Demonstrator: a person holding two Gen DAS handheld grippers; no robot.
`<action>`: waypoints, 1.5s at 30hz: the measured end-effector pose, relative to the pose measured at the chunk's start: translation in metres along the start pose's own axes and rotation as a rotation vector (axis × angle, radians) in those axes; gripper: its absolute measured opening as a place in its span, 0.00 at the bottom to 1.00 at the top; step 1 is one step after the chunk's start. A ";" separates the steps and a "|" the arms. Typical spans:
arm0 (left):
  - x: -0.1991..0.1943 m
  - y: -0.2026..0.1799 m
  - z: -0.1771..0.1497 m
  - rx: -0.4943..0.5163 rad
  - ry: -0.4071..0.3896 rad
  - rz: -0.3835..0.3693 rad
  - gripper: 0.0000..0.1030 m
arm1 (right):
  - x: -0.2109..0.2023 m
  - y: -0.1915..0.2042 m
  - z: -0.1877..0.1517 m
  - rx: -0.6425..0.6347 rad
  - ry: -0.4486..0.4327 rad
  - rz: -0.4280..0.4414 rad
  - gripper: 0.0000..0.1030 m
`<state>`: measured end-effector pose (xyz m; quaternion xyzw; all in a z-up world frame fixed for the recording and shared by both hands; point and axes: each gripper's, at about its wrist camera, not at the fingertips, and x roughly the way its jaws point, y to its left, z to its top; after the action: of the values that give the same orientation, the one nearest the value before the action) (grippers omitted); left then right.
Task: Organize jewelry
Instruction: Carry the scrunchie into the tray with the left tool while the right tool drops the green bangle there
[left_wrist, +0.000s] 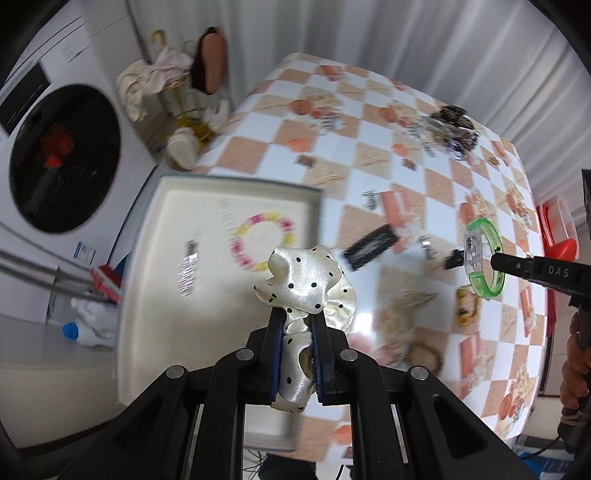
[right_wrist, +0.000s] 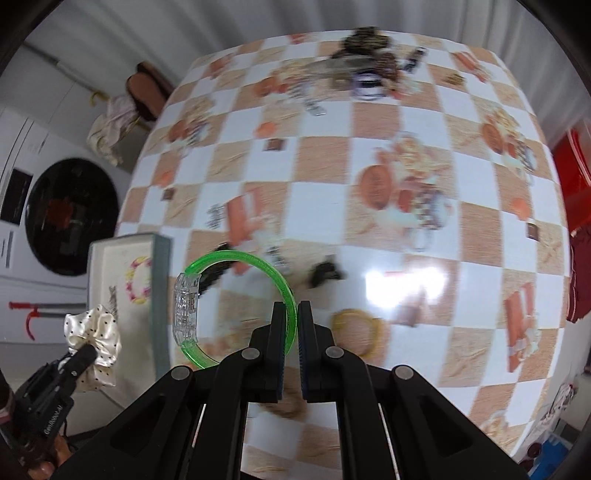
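My left gripper (left_wrist: 299, 314) is shut on a cream polka-dot scrunchie (left_wrist: 306, 280), held above the right edge of the cream tray (left_wrist: 177, 325). The tray holds a pink and yellow bead bracelet (left_wrist: 263, 236) and a small clip (left_wrist: 187, 273). My right gripper (right_wrist: 291, 310) is shut on a green bangle (right_wrist: 236, 258) with a clear clasp, held above the table right of the tray (right_wrist: 110, 258). In the right wrist view the scrunchie (right_wrist: 94, 336) shows at the left. In the left wrist view the bangle (left_wrist: 484, 258) shows at the right.
The checkered table (right_wrist: 369, 147) carries a jewelry heap (right_wrist: 369, 62) at the far side, a black hair clip (left_wrist: 371, 245), a small black clip (right_wrist: 325, 275), a yellow ring bracelet (right_wrist: 356, 332) and scattered small pieces. A washing machine (left_wrist: 62, 158) stands to the left.
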<state>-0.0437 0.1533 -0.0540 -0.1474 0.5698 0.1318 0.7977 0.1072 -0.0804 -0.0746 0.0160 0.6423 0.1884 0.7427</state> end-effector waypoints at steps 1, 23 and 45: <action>0.000 0.008 -0.002 -0.008 0.000 0.004 0.18 | 0.002 0.012 -0.002 -0.014 0.001 0.003 0.06; 0.049 0.122 -0.034 -0.108 -0.021 0.047 0.18 | 0.089 0.217 -0.005 -0.241 0.018 0.035 0.06; 0.078 0.123 -0.040 -0.053 -0.040 0.145 0.19 | 0.166 0.259 0.020 -0.250 0.033 0.000 0.07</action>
<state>-0.1008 0.2543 -0.1506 -0.1242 0.5590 0.2071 0.7932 0.0766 0.2143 -0.1601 -0.0801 0.6260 0.2672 0.7282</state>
